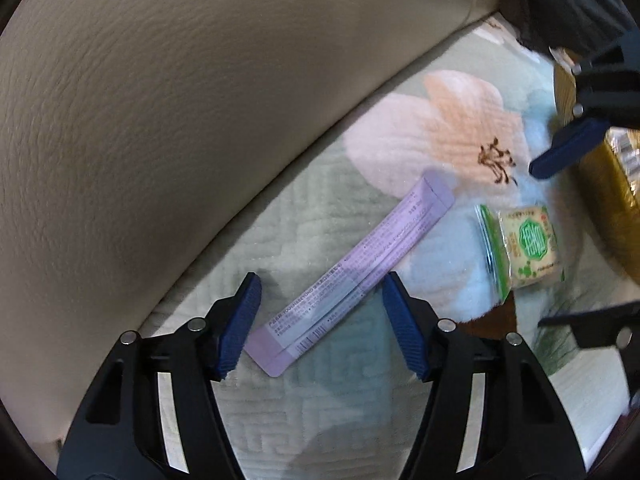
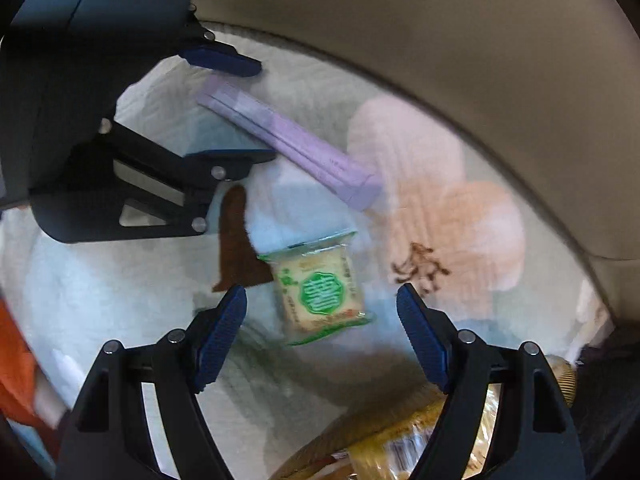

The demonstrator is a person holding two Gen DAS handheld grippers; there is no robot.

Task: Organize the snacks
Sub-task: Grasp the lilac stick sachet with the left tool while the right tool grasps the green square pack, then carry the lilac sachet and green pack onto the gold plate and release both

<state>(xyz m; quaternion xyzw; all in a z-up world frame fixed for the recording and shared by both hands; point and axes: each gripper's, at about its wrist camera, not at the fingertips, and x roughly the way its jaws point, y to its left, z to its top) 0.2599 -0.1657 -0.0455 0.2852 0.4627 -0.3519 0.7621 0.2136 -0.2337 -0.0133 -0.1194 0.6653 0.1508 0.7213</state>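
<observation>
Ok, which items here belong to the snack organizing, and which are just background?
Belongs to the job:
- purple stick packet, between the open left tongs
- green-and-cream square snack pack, ahead of the open right tongs
- gold-wrapped package

Just lying about:
- floral quilted cover
- beige sofa backrest

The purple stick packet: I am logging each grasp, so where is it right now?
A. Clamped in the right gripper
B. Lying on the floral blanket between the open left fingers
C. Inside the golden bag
B: the purple stick packet lies flat on the floral blanket, between the spread fingers of the left gripper, unpinched.
</observation>
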